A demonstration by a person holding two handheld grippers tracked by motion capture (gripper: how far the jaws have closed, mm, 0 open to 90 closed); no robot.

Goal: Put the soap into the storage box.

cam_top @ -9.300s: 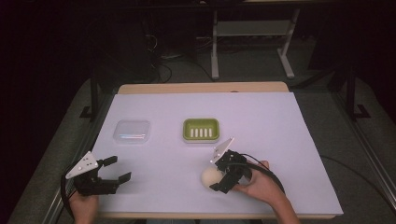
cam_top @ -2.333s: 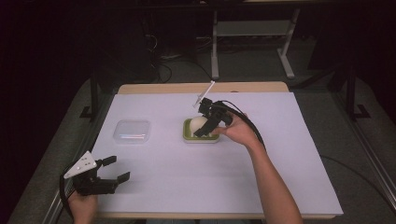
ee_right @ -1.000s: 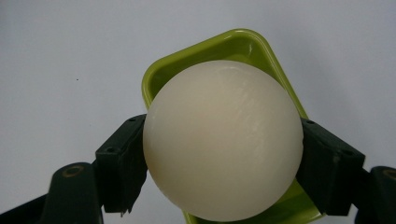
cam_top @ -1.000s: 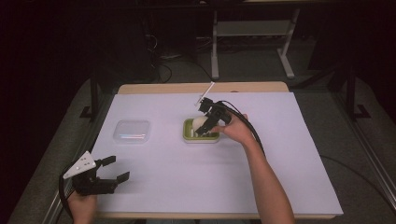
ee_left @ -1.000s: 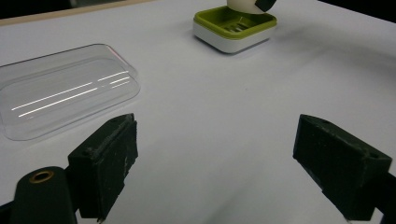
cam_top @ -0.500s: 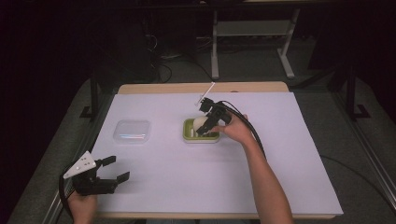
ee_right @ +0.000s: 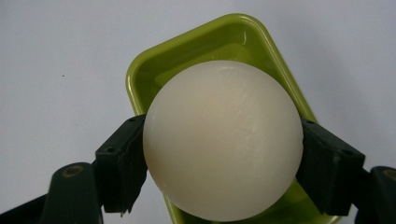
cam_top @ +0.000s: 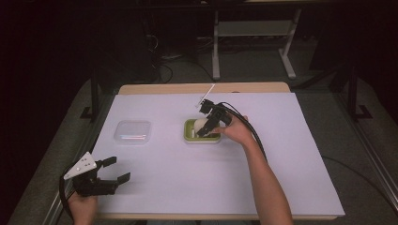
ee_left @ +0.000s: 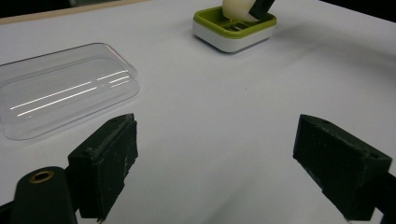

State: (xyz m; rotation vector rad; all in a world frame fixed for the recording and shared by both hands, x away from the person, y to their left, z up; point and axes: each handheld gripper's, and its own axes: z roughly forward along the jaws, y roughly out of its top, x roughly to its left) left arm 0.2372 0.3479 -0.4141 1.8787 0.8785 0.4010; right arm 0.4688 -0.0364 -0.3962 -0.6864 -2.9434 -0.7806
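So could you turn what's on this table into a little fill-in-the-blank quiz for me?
1. The right hand-held gripper grips a cream-white bar of ____ between its jaws.
2. It holds that bar over the ____-coloured soap dish.
3. The clear plastic lid lies on the table to the ____ of the dish in the high view.
4. The left hand-held gripper rests near the table's front edge with its jaws ____.

Missing words: soap; green; left; open

Cream soap, lime-green dish, clear lid, black tongs.
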